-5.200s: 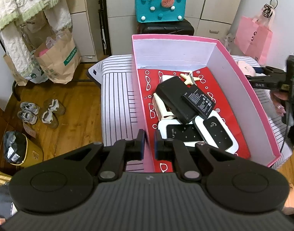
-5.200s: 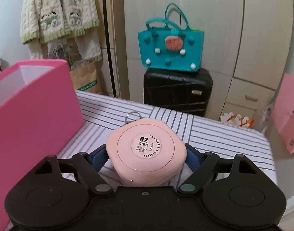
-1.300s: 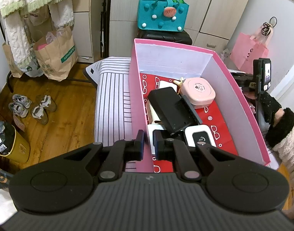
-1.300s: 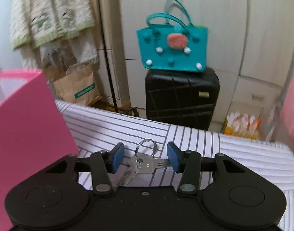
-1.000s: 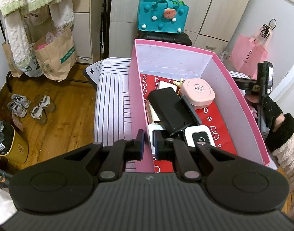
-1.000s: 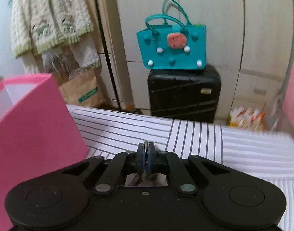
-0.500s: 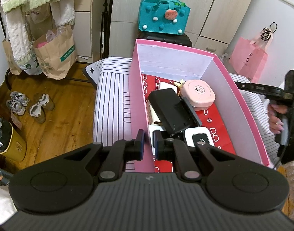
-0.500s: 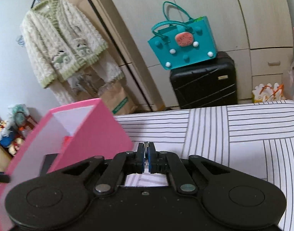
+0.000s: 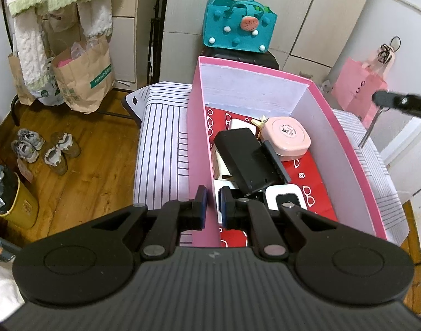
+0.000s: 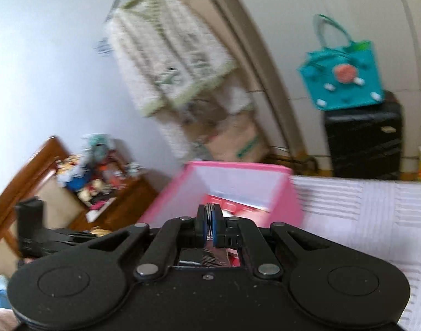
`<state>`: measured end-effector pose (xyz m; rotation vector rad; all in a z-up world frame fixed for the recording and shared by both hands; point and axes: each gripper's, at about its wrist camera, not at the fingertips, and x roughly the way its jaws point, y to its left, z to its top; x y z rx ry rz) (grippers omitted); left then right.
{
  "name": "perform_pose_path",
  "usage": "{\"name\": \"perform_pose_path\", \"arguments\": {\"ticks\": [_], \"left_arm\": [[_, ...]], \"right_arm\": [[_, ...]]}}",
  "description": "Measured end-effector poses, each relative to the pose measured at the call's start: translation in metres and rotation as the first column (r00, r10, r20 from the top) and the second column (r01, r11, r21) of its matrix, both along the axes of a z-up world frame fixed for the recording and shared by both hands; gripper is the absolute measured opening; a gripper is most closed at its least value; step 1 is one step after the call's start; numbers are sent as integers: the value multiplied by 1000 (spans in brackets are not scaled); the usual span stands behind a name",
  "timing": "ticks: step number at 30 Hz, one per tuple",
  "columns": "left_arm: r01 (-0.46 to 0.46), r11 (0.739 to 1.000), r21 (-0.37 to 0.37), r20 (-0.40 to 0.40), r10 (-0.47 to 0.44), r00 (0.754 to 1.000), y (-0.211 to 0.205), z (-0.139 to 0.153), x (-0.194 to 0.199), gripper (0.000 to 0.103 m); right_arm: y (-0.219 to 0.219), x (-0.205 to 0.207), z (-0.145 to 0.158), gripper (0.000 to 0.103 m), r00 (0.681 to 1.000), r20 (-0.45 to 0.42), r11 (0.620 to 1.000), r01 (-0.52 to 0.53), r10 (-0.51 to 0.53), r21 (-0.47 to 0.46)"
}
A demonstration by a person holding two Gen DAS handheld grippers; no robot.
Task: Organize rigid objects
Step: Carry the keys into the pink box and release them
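We've lifted the keys [image 10: 209, 222] off the striped cloth [image 10: 375, 220]; right gripper [image 10: 209, 230] clamped on them, now facing the pink box [image 9: 345, 149]. Left gripper [image 9: 211, 202] pinches the box wall. Drop-in next.

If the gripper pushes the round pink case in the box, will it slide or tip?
The pink case is low and flat, so probably slides rather than tips. It seems to rest partly on a black device, so it may rock. Its smooth shell looks slippery.

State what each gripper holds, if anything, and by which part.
The left gripper pinches the pink box by its near wall. The right gripper grips keys by their ring.
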<state>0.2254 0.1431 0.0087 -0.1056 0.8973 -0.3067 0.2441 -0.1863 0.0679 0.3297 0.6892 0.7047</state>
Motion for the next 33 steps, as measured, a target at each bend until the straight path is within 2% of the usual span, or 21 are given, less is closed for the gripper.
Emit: {"name": "perform_pose_path", "arguments": {"ticks": [3,5,12,19,21,22,24,29,33], "left_arm": [[-4,1000,-6,2,4,1000,1,-1,-2,8],[-7,1000,-8,-1,7,1000,2,-1,-1,8],[-9,1000,20,9,9,1000,-4,0,-3,8],[-21,999,-32,-2,21,1000,5,-2,-1,8],[-21,999,-41,-2,21,1000,7,-3,-1,8],[-20,999,-41,-1,20,1000,7,-3,-1,8],[-19,999,-34,3,19,1000,6,-3,-2,8],[-17,999,-27,7,17,1000,4,-3,-2,8],[-16,1000,-26,8,16,1000,4,-3,-2,8]], "right_arm": [[28,-2,8,6,997,15,997,-72,72,-2],[44,-1,6,6,993,-8,993,-117,117,9],[97,5,-28,6,972,-100,977,-213,211,-8],[132,17,-64,6,954,-198,961,-252,227,-111],[140,18,-65,7,954,-186,951,-266,236,-159],[142,17,-63,11,961,-165,949,-253,223,-189],[144,14,-59,11,971,-120,944,-232,209,-235],[131,5,-47,12,978,-78,956,-208,196,-208],[123,-8,-42,13,984,-43,956,-181,176,-229]]}}
